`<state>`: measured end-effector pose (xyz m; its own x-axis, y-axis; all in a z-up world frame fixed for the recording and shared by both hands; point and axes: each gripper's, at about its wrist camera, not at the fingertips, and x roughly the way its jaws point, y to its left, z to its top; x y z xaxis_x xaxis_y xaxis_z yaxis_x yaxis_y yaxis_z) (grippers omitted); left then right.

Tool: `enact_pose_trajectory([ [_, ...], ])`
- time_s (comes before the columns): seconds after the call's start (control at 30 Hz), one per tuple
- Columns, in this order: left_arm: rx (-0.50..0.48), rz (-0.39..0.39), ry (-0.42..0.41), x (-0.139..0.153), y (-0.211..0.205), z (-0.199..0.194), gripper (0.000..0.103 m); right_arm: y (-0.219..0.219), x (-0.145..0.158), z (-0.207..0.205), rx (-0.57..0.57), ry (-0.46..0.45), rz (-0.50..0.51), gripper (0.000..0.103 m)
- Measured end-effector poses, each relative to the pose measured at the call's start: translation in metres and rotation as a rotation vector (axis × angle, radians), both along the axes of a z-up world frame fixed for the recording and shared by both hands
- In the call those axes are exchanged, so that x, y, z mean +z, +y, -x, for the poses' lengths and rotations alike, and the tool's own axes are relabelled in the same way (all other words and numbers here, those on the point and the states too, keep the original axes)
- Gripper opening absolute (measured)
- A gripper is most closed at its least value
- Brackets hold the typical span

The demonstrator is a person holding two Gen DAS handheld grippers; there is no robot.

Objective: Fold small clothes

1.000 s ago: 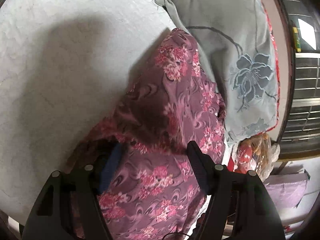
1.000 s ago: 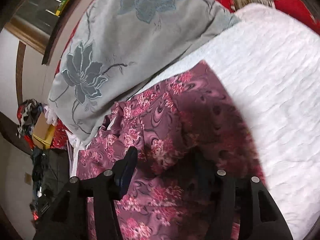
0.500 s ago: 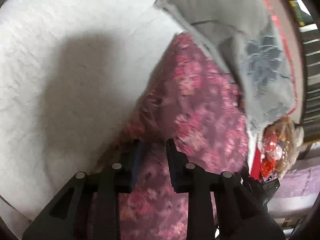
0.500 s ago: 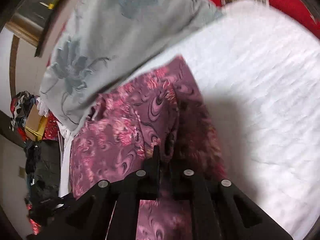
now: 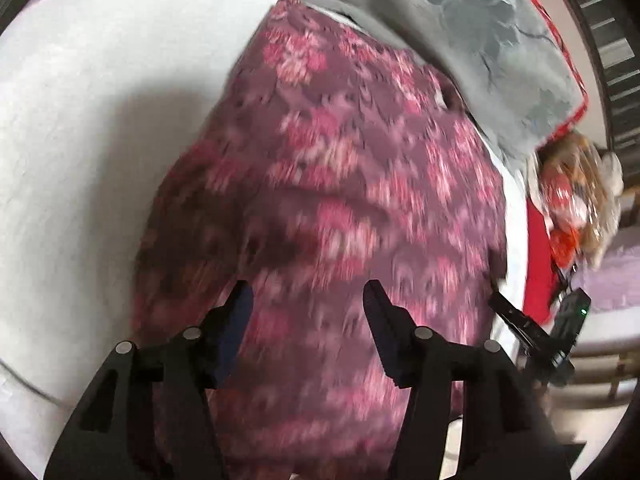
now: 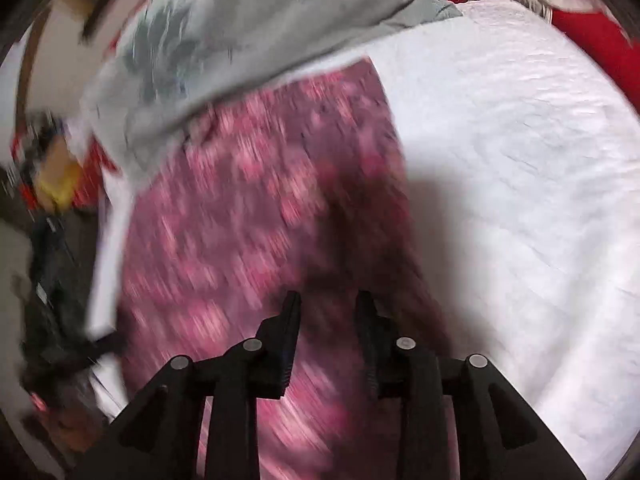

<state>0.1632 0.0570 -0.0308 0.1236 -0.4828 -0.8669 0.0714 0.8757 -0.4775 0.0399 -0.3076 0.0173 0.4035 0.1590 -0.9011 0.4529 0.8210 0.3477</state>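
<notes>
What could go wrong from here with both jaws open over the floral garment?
1. The floral garment lies against the grey pillow; a grab near that edge could catch the pillow too.
2. Both views are motion-blurred, so the left gripper and right gripper, both open and holding nothing, may close on a poorly judged spot.
3. The garment's side reaches the edge of the white bedspread; pulling that way might drag it off.

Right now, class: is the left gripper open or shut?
Open: the left gripper shows a wide gap, purple floral cloth visible between its jaws.
</notes>
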Motion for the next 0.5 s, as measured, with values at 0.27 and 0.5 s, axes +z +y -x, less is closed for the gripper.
enact_pose_trajectory([
  [0.27, -0.018, -0.078, 0.113, -0.019, 0.07, 0.088, 0.058, -0.005, 0.021, 0.138, 0.036, 0.004, -0.018, 0.054],
  [0.5, -0.113, -0.088, 0.191, -0.041, 0.05, 0.144, 0.061, -0.012, -0.013, 0.242, -0.088, 0.029, -0.194, 0.057],
])
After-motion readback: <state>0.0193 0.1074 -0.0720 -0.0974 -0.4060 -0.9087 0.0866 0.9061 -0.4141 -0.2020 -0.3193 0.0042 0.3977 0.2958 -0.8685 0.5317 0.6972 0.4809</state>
